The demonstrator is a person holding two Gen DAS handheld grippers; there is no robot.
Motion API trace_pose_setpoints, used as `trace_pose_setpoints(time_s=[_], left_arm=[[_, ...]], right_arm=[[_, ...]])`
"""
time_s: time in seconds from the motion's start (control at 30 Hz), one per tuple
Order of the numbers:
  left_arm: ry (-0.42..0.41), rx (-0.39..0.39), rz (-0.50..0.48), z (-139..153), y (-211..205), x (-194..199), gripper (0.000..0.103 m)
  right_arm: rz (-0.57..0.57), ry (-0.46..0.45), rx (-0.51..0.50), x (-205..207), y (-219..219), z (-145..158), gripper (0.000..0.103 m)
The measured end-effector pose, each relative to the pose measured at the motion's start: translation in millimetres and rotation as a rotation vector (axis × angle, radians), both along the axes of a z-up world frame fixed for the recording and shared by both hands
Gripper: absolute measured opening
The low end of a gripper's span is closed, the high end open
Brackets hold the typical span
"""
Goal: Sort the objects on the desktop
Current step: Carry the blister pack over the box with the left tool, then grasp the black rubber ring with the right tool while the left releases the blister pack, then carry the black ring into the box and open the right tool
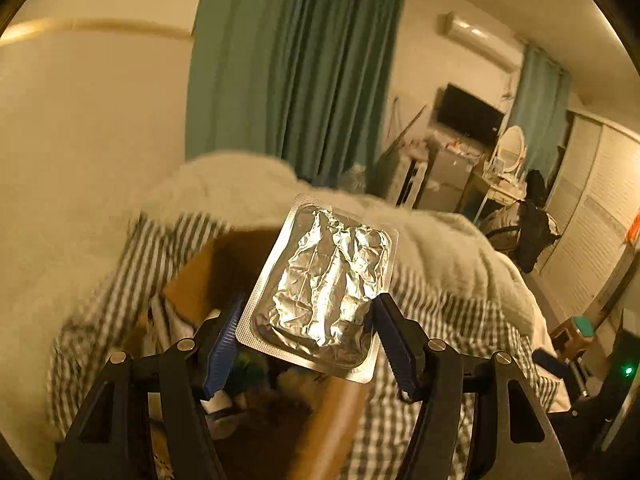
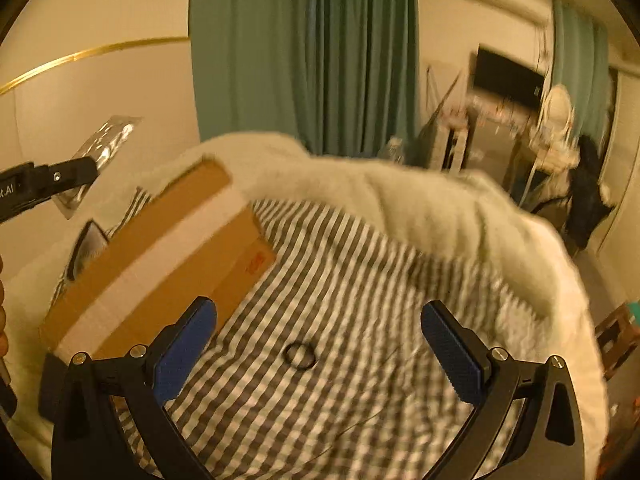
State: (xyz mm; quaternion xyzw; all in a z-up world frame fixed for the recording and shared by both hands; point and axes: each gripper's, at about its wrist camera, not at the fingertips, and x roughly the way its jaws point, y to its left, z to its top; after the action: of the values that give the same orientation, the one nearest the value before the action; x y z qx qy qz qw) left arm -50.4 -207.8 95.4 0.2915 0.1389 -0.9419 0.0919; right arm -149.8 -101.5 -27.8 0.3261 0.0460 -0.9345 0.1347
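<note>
Bed (image 2: pixel 328 280) below: left gripper (image 1: pixel 308 340) clamps foil blister pack (image 1: pixel 324 280); right gripper (image 2: pixel 316 344) stands apart, empty. Lower pack level into cardboard box (image 2: pixel 160 256).

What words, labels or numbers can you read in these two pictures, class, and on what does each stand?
"t.AI": white letters on the left gripper body, cut off by the picture's edge.
Red mark on the cardboard box: too blurred to read.
Foil blister pack: no readable print.
Nothing else can be read.
</note>
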Motion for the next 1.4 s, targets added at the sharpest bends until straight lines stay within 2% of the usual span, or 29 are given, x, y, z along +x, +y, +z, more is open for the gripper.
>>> trace_pose_setpoints(time_s=[0.07,0.13,0.2,0.23,0.33,0.43,0.6,0.63,0.7,0.8,0.87,0.9,0.93,1.0,1.03,1.1,1.2,1.33,1.4], left_arm=[[-0.040,0.020,0.028,-13,-11,-8,0.066],[-0.092,0.001,0.040,-23,-15,-15,0.073],[-0.111,-0.039,0.087,-25,-15,-16,0.099],[-0.099,-0.068,0.112,-24,-13,-13,0.101],[-0.073,-0.130,0.104,-19,-3,-10,0.103],[-0.084,-0.149,0.098,-20,2,-10,0.103],[-0.105,-0.118,0.091,-33,2,-16,0.103],[-0.095,-0.088,0.087,-35,-1,-15,0.103],[-0.094,-0.047,0.090,-37,-7,-9,0.103],[-0.092,-0.018,0.106,-37,-14,-5,0.103],[-0.083,-0.013,0.104,-36,-16,-1,0.103],[-0.079,-0.010,0.105,-35,-18,0,0.103],[-0.075,-0.006,0.107,-34,-19,2,0.103],[-0.071,-0.004,0.106,-33,-21,5,0.103],[-0.067,-0.009,0.107,-32,-22,8,0.103],[-0.062,-0.031,0.130,-29,-26,12,0.103],[-0.053,-0.053,0.167,-25,-35,18,0.103],[-0.047,-0.064,0.217,-25,-51,28,0.103],[-0.051,-0.063,0.237,-27,-59,30,0.103]], right_arm=[[-0.013,-0.047,-0.004,-8,1,-14,0.103],[-0.017,-0.072,-0.008,-11,3,-23,0.103],[-0.019,-0.075,-0.016,-14,7,-29,0.103],[-0.025,-0.077,-0.019,-17,9,-32,0.103],[-0.031,-0.123,-0.074,-29,15,-47,0.103],[0.010,-0.194,-0.155,-49,16,-71,0.103],[0.029,-0.353,-0.093,-81,-5,-119,0.103],[0.036,-0.377,-0.072,-85,-9,-127,0.102],[0.043,-0.416,-0.018,-94,-15,-147,0.094],[0.069,-0.465,-0.043,-102,-14,-163,0.082],[0.082,-0.463,-0.052,-101,-10,-161,0.055],[0.077,-0.455,-0.049,-100,-8,-159,0.050],[0.076,-0.460,-0.044,-99,-7,-158,0.038],[0.072,-0.459,-0.044,-96,-3,-154,0.023],[0.073,-0.452,-0.038,-93,-2,-151,0.012],[0.085,-0.429,-0.046,-84,-1,-140,0.007],[0.136,-0.353,-0.071,-67,-6,-103,0.007],[0.261,-0.207,-0.105,-35,-35,-23,0.007],[0.340,-0.164,-0.129,-23,-57,11,0.007]])
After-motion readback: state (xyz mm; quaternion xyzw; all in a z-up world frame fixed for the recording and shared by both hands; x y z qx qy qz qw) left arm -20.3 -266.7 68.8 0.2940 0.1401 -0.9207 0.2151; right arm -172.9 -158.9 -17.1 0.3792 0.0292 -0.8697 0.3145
